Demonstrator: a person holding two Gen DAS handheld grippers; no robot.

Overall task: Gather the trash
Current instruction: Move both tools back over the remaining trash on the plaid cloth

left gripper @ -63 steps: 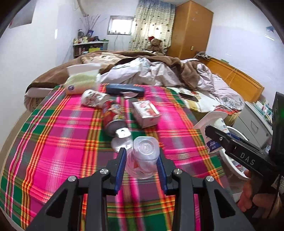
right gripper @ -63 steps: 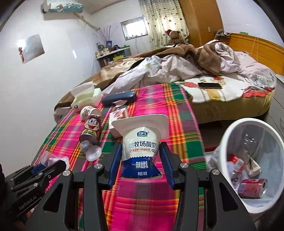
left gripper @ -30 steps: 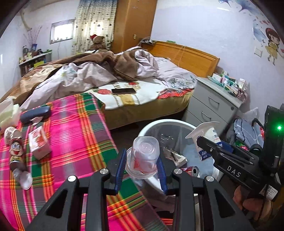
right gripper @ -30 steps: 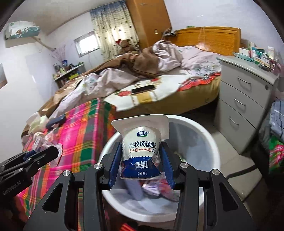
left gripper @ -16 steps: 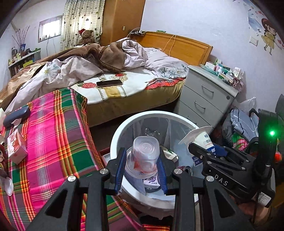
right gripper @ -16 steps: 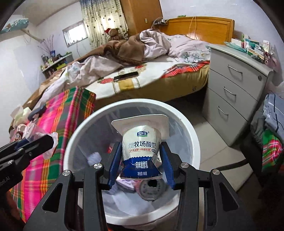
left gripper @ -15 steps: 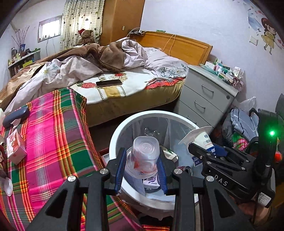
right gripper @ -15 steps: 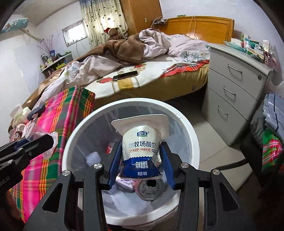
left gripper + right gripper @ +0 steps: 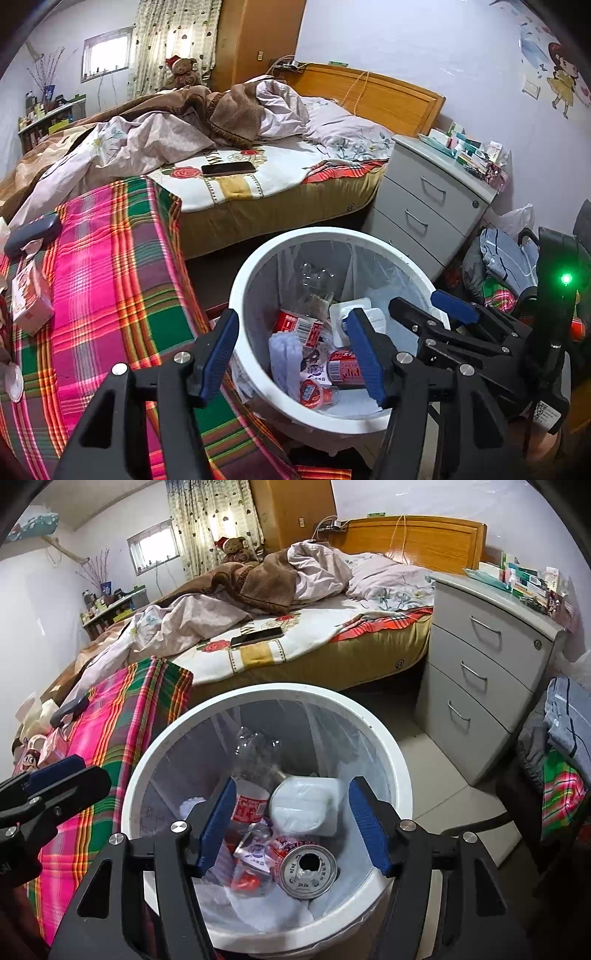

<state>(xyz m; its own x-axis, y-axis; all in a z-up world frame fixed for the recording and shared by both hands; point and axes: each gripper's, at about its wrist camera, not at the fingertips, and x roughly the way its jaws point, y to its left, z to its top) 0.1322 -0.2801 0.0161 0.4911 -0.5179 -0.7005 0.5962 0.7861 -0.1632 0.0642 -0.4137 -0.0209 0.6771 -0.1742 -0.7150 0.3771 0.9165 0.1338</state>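
Both hand-held grippers gape empty above the trash bin.

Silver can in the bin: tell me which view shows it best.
The right wrist view. The can lies near the front of the bin with its silver top and open hole facing the camera, framed by the open right gripper. In the left wrist view only its red side shows, partly behind a left gripper finger.
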